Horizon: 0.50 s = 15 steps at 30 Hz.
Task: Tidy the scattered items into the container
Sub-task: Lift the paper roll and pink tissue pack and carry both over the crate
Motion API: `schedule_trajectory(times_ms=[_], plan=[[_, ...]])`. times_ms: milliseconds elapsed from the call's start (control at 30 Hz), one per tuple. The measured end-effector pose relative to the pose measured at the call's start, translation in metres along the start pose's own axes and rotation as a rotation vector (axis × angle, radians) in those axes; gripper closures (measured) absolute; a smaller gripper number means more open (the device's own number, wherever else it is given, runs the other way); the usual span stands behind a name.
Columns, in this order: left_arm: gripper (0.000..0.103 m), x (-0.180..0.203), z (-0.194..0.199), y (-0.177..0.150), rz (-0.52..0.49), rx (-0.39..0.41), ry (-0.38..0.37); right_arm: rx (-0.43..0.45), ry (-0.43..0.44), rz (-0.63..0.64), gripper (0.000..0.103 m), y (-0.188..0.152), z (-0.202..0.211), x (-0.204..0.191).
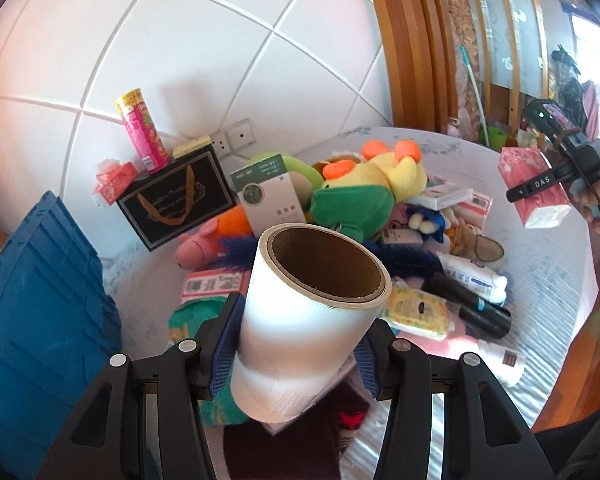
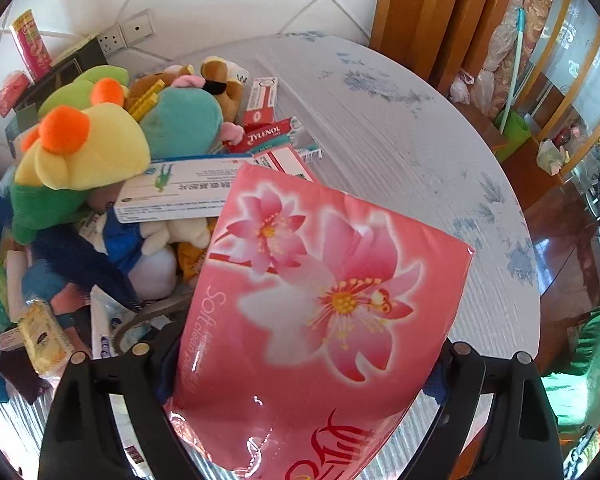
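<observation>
Two tongs (image 1: 296, 354), each gripping something

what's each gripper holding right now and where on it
The left gripper clamps a white roll across its lower body, hollow end up. The right gripper grips a pink tissue pack by its two side edges, near its lower end.

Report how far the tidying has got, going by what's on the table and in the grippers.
Done: nothing shows inside the blue container; its interior is out of view. In hand: the left gripper holds a white roll, and the right gripper holds a pink tissue pack, both lifted above the table. Left: most of it, a pile of plush toys, medicine boxes and packets.
</observation>
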<state>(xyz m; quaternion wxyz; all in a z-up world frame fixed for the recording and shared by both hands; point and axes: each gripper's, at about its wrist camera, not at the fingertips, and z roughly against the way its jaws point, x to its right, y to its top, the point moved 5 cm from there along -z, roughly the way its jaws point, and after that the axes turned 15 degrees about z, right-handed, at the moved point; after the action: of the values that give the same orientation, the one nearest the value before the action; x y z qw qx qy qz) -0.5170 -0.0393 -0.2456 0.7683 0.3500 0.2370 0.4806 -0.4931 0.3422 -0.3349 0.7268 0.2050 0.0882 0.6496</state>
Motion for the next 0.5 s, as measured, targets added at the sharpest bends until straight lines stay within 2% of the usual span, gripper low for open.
schedule_trajectory(times_ms=[500], plan=[[0.053, -0.014, 0.046, 0.027, 0.051, 0.065, 0.038, 0.164, 0.086, 0.064, 0.013, 0.039, 0.089, -0.048]])
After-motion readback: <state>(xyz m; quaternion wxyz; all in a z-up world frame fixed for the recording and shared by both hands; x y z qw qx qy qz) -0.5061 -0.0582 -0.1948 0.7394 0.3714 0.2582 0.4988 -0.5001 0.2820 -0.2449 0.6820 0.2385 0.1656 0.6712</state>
